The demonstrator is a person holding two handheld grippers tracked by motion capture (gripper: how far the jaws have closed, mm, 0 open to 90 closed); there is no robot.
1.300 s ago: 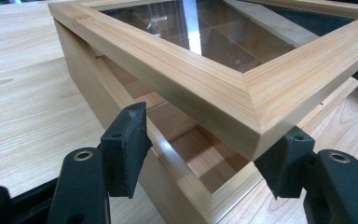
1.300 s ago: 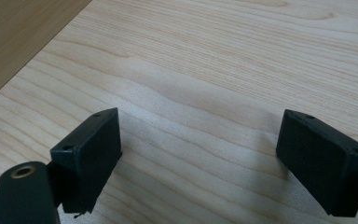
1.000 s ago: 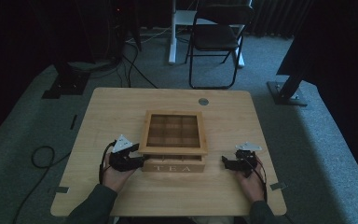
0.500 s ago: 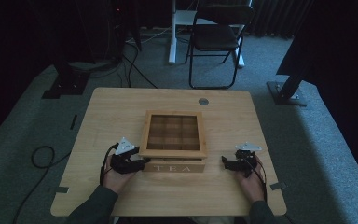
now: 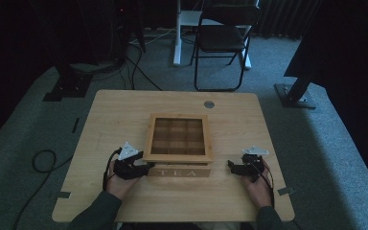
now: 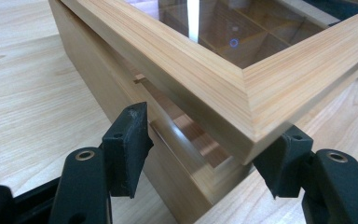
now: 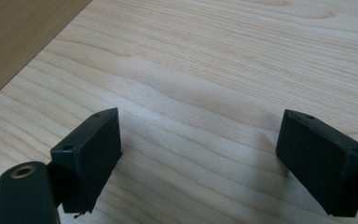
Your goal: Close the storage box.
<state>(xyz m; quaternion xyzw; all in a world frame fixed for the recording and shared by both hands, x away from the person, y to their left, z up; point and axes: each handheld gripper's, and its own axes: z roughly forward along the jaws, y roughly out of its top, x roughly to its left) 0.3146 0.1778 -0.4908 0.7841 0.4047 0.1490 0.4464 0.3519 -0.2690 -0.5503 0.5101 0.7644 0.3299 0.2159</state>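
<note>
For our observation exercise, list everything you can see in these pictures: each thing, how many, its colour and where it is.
Tea box: one, light wood, glass lid raised a crack, table middle, marked TEA.
Table: one, pale wood, centre.
Grommet: one, grey, table's far edge.
Folding chair: one, black, beyond the table.
Stand bases: two, dark, on the carpet either side.
Cable: one, black, floor at left.
Left claw: one, black, straddling the box's near-left corner under the lid.
Right claw: one, black, open over bare table right of the box.
</note>
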